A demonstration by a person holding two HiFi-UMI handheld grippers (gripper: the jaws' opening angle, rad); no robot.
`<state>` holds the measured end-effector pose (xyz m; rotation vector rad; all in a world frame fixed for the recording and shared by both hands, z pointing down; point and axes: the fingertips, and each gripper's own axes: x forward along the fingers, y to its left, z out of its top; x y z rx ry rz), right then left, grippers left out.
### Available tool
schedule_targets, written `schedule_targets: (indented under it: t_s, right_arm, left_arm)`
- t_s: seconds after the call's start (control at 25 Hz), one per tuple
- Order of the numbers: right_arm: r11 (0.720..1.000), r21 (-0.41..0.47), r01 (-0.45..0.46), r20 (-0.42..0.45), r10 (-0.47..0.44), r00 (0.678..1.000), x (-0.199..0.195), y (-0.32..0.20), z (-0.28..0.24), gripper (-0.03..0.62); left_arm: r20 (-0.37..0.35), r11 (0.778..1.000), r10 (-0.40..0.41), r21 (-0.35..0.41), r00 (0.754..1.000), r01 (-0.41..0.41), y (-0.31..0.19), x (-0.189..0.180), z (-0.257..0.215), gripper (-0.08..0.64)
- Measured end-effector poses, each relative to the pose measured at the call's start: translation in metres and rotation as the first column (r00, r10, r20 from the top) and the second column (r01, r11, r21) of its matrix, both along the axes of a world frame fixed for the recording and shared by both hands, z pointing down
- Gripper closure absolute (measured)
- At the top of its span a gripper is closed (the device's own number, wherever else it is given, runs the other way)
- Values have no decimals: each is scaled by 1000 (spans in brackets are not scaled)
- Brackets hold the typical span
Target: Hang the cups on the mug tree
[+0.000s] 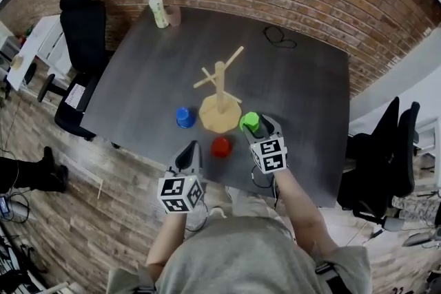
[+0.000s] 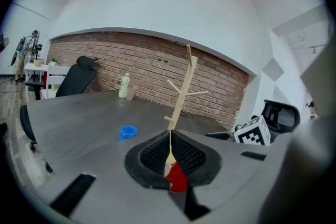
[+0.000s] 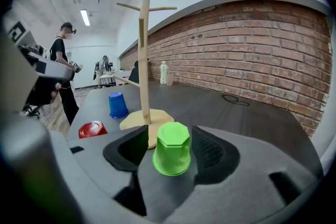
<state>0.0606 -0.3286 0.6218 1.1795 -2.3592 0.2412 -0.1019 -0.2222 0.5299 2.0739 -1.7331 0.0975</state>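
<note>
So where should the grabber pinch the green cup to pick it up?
Around its sides, about halfway up. The green cup stands upside down with its eight-sided bottom on top, so two opposite flat faces suit the pads. Come in low from the person's side, since the mug tree stands just behind it. The right gripper is there, open, a jaw on each side.

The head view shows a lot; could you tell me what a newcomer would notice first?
A bare mug tree stands on the dark table. By its base sit a blue cup at left, a red cup in front and a green cup at right. The open right gripper straddles the green cup.
</note>
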Motion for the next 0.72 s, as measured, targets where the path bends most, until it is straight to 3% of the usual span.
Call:
schedule_targets:
  t_s: [0.4,0.72]
  right_arm:
    - [998,-66,1,-41,-4,999,-1,-13,40,319]
    - [998,-65,-21,-42,18,999,-1,-16,38,342]
  left_arm:
    - [11,1000,-16,-21,1000,16,-7,-2,8,549]
    - [19,1000,-19,-22,1000,19,-3,-8,7,549]
